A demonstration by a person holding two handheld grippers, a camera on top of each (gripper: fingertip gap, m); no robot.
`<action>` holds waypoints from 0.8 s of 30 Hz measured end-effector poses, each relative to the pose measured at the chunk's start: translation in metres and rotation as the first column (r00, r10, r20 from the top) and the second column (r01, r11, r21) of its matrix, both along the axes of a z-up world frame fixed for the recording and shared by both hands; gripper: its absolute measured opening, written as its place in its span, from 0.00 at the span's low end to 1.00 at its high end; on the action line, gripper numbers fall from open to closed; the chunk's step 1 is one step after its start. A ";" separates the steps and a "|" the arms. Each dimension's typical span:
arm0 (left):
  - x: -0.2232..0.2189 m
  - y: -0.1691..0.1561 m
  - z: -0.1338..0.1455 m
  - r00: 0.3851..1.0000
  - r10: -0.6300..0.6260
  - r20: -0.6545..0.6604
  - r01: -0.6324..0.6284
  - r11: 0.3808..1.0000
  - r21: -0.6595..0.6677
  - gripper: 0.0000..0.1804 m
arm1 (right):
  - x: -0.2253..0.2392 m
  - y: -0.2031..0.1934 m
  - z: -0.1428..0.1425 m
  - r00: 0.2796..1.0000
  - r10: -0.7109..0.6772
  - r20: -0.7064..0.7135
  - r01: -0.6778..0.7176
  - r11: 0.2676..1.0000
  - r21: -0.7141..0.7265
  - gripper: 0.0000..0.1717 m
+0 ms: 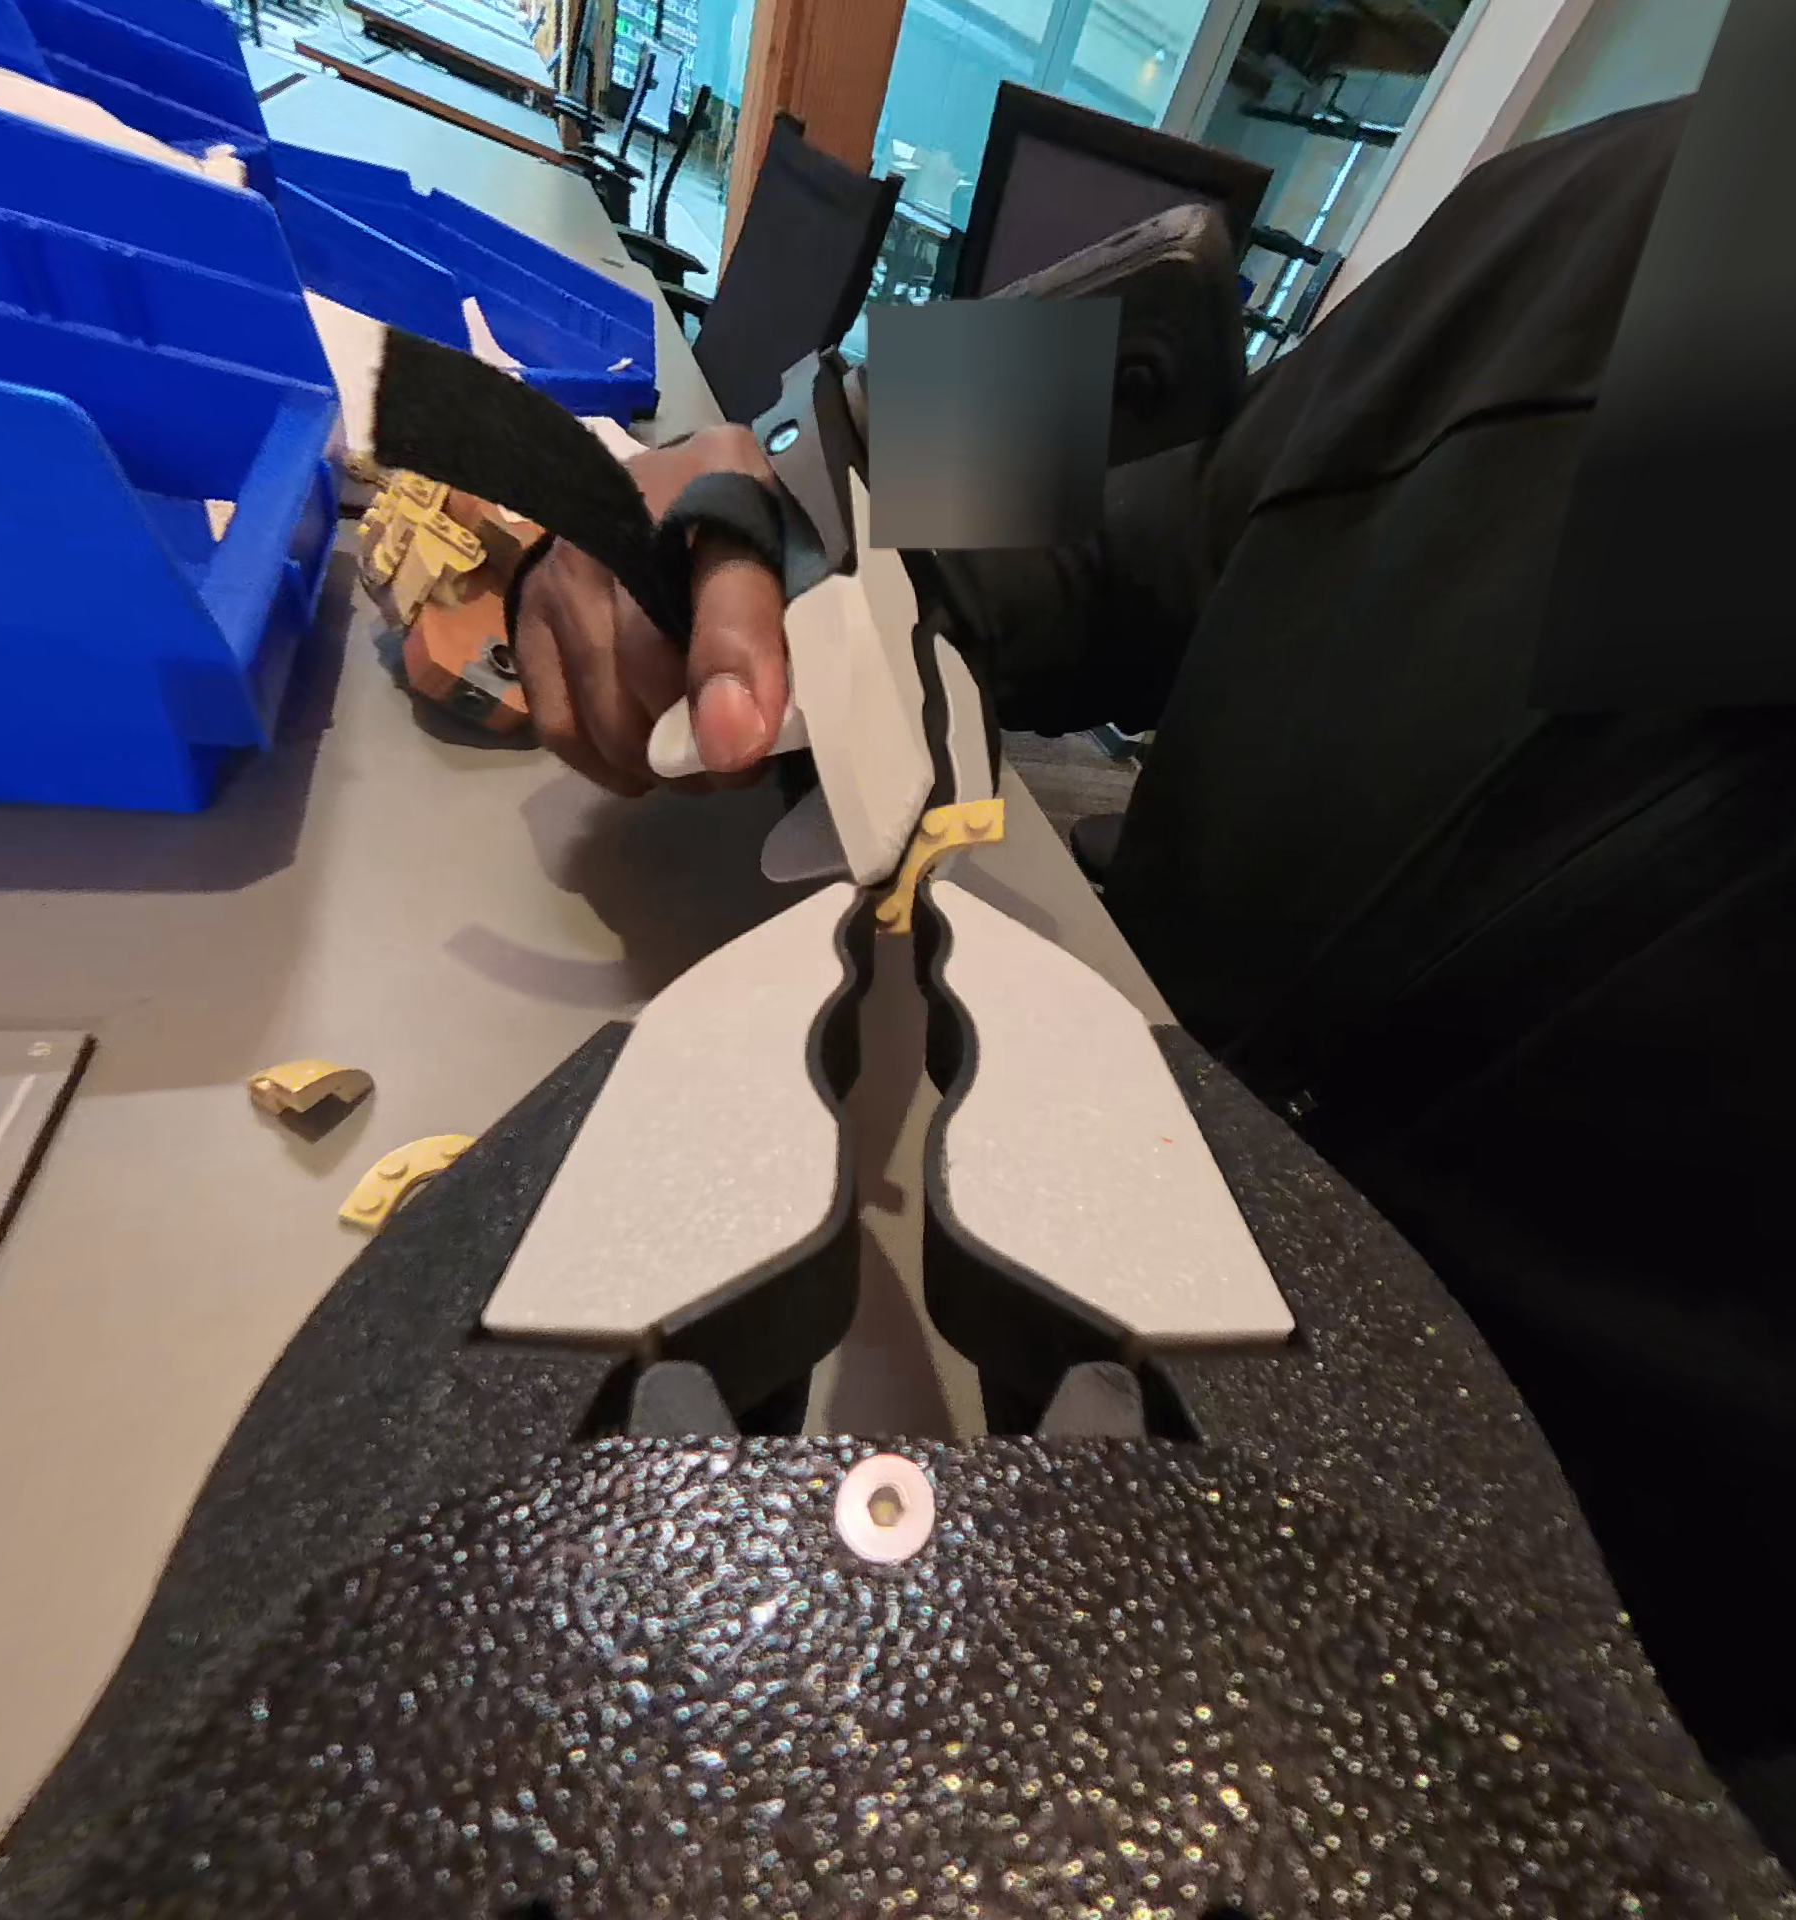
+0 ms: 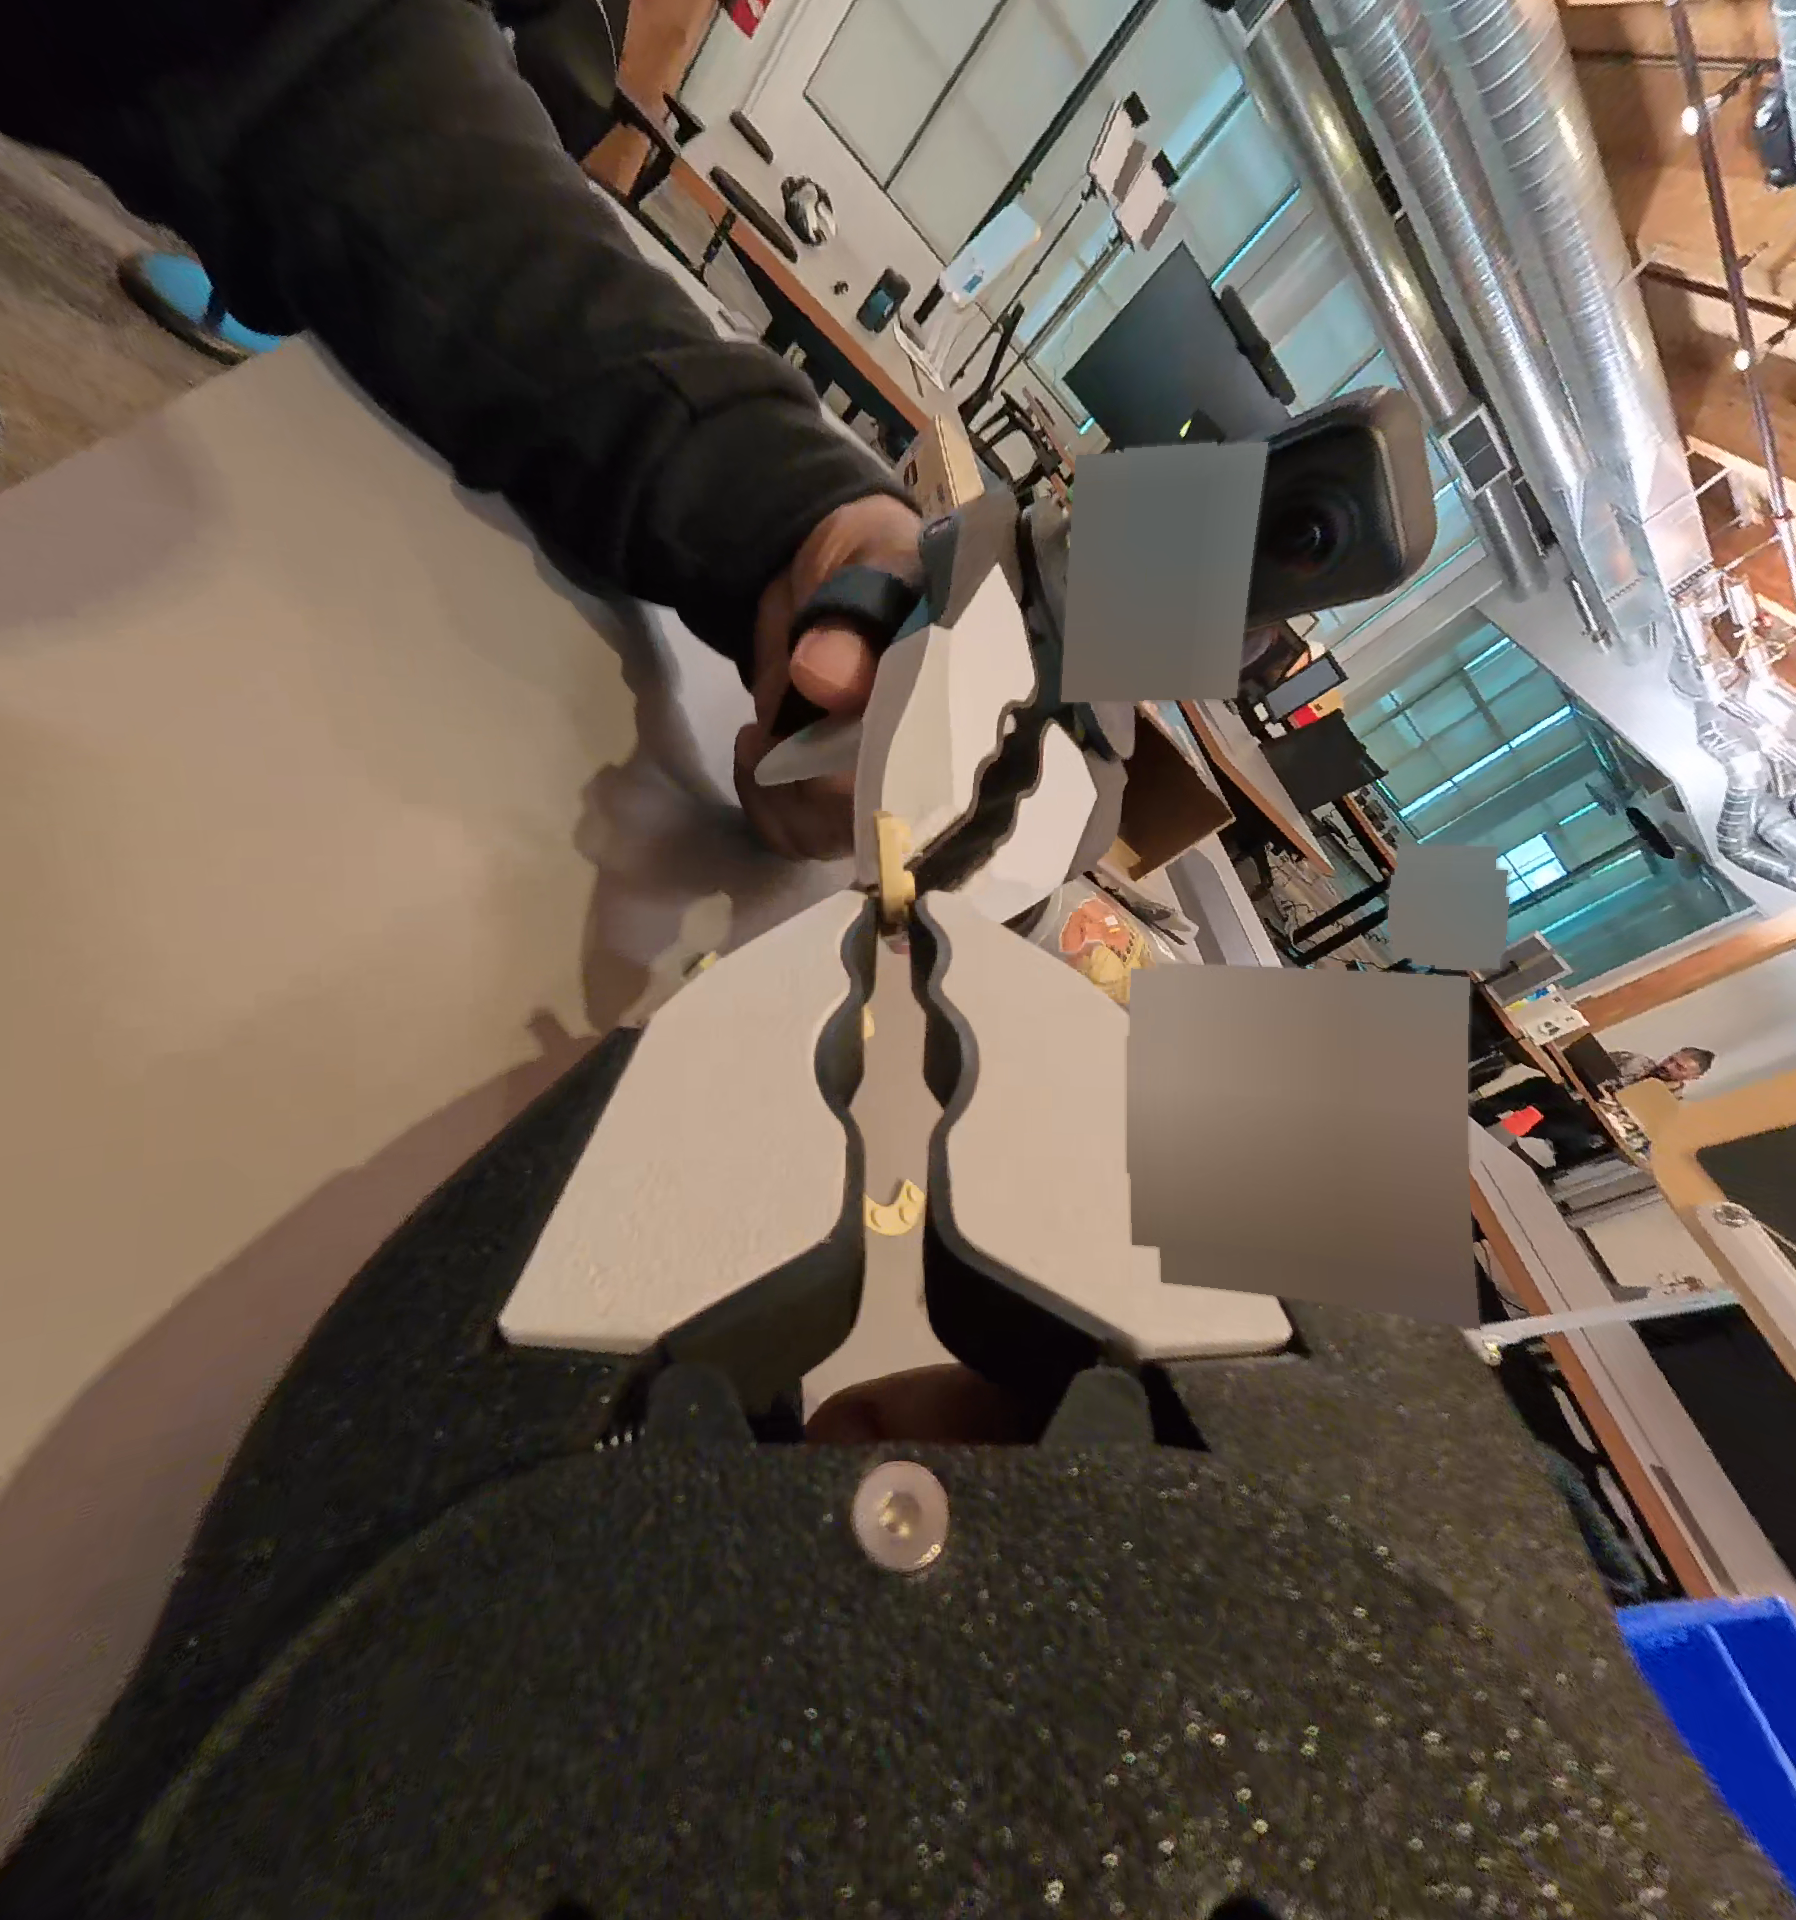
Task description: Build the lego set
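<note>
A small tan arch-shaped brick [image 1: 944, 847] hangs above the grey table [image 1: 198, 935], near its right edge. My left gripper [image 1: 892, 906] is shut on the brick's lower end. The right gripper [image 1: 909, 831] comes down from above, held by a hand [image 1: 645, 644], and its fingers clamp the same brick higher up. In the right wrist view the tan brick [image 2: 894, 868] stands edge-on between my right gripper's [image 2: 896, 925] closed tips. The left gripper [image 2: 899, 847] pinches it from the far side.
Two loose tan curved bricks [image 1: 310, 1086] [image 1: 395, 1179] lie on the table at the left. A brown and tan brick model [image 1: 447, 613] sits behind the hand. Blue bins [image 1: 94, 468] stand at the far left. A person in black sits beyond the table edge. The tips of both grippers are at nearly the same place.
</note>
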State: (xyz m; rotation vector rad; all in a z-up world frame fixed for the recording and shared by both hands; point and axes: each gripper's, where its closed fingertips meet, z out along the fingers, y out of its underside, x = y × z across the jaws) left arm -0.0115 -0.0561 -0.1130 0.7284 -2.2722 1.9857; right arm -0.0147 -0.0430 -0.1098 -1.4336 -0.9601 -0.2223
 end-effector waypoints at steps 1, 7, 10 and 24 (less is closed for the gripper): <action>0.002 0.003 -0.001 1.000 0.019 -0.004 -0.019 1.000 0.018 0.04 | 0.003 0.001 0.001 1.000 -0.018 0.020 0.018 1.000 0.002 0.03; 0.000 0.026 -0.042 0.976 0.216 -0.008 -0.181 0.840 0.511 0.13 | 0.030 0.005 -0.004 0.966 -0.176 0.187 0.184 0.982 -0.027 0.02; -0.009 0.020 -0.063 0.966 0.259 -0.017 -0.187 0.737 0.650 0.13 | 0.041 0.007 -0.012 0.950 -0.222 0.219 0.240 0.969 -0.056 0.03; -0.011 0.020 -0.091 0.920 0.391 0.020 -0.258 0.567 0.782 0.05 | 0.044 -0.001 -0.024 0.948 -0.219 0.230 0.246 0.964 -0.098 0.03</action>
